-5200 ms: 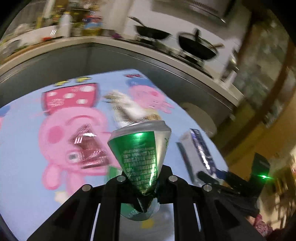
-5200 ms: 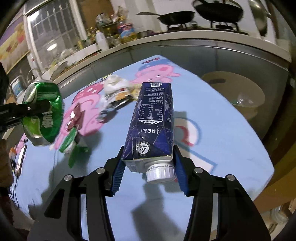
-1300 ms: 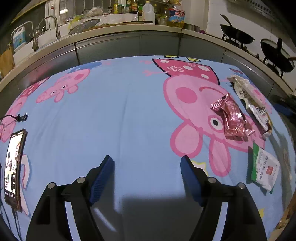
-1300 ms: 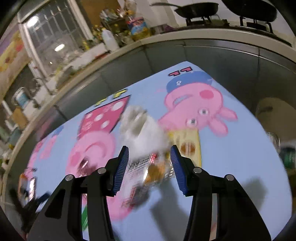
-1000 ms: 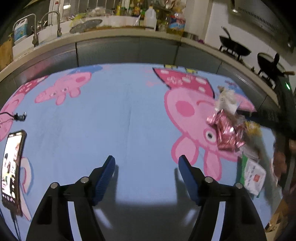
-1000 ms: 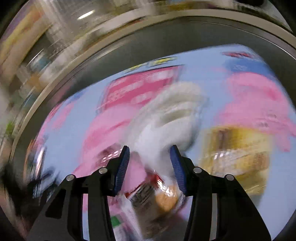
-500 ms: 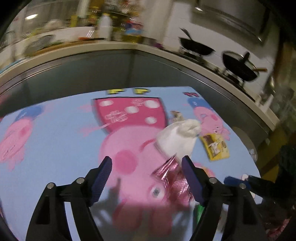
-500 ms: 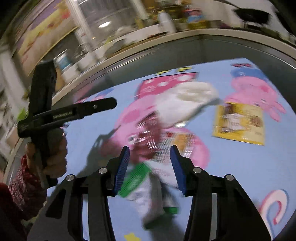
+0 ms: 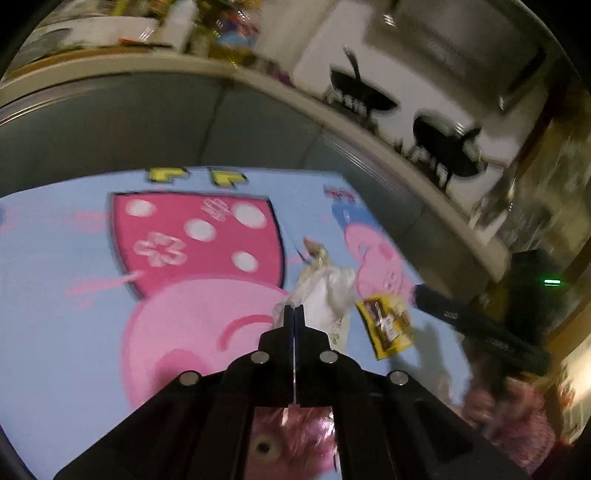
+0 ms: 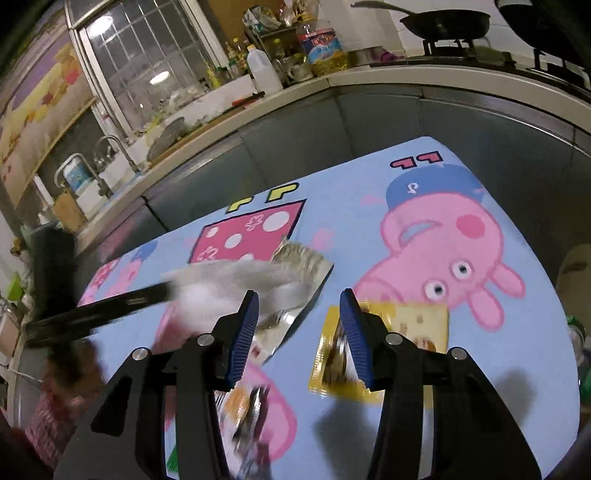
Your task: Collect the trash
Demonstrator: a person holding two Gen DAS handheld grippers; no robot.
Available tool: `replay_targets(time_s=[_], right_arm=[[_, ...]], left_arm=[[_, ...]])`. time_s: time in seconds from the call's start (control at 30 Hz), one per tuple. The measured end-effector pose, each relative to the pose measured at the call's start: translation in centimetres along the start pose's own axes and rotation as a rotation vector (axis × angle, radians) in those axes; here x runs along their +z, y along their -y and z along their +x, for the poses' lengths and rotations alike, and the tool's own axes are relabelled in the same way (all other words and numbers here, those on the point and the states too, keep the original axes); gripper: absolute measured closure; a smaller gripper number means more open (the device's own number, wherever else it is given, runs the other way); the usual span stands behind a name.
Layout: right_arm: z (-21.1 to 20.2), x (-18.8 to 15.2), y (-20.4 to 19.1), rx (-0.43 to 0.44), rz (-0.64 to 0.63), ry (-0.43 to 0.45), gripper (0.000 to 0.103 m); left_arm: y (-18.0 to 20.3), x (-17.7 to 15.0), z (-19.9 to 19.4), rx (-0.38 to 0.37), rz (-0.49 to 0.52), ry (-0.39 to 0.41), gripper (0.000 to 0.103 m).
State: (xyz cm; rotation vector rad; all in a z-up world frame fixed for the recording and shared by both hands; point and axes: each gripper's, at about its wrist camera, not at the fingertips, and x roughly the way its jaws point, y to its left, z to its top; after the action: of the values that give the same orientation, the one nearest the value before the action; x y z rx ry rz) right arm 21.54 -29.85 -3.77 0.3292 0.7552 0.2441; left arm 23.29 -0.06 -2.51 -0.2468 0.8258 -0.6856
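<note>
I am reading yellow "PP" letters on the blue cartoon cloth (image 10: 369,206) and a "2" on the printed pig's blue cap (image 10: 424,188).

On the table (image 10: 369,192), a crumpled plastic bag (image 10: 236,280) lies left of a flat snack packet (image 10: 417,325), over a foil wrapper (image 10: 303,258). Behind the table runs a kitchen counter (image 10: 332,79) bearing bottles (image 10: 262,70) and pans (image 10: 447,20).
</note>
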Motion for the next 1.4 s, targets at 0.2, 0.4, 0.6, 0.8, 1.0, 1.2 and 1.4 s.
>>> replay_targets(time_s=[0.2,0.4,0.6,0.8,1.0,1.2,1.4], right_arm=[[5.6,0.5,-2.0,-0.082,-0.05,-0.09,0.036],[8.9,-0.6,-4.4,-0.145,-0.084,-0.155,0.024],[9.8,-0.9,-6.8,-0.242,-0.206,-0.144,0.051],[10.2,-1.7,-8.5,-0.228,-0.28,-0.199,0.102],[9.4,-1.6,-9.1,-0.191,-0.262,-0.194,0.102],[7.9,0.0,-7.4,-0.164,-0.154,-0.151,0.039],[8.8,2.1,-6.5,-0.191,-0.08,-0.161,0.025]], left_arm=[[-5.3,-4.0,-7.7,0.098,-0.149,0.12,0.103],[-7.1,-7.9,-9.7,0.179,-0.192,0.111,0.103],[-7.0,-9.2,-9.2,0.188,-0.175,0.093,0.103],[-6.9,-9.1,-9.1,0.172,-0.18,0.08,0.102],[-7.4,-9.0,-9.9,0.23,-0.214,0.099,0.06],[-7.7,-8.2,-9.6,0.248,-0.214,0.113,0.022],[-7.0,-7.9,-7.3,0.242,-0.189,0.072,0.017]])
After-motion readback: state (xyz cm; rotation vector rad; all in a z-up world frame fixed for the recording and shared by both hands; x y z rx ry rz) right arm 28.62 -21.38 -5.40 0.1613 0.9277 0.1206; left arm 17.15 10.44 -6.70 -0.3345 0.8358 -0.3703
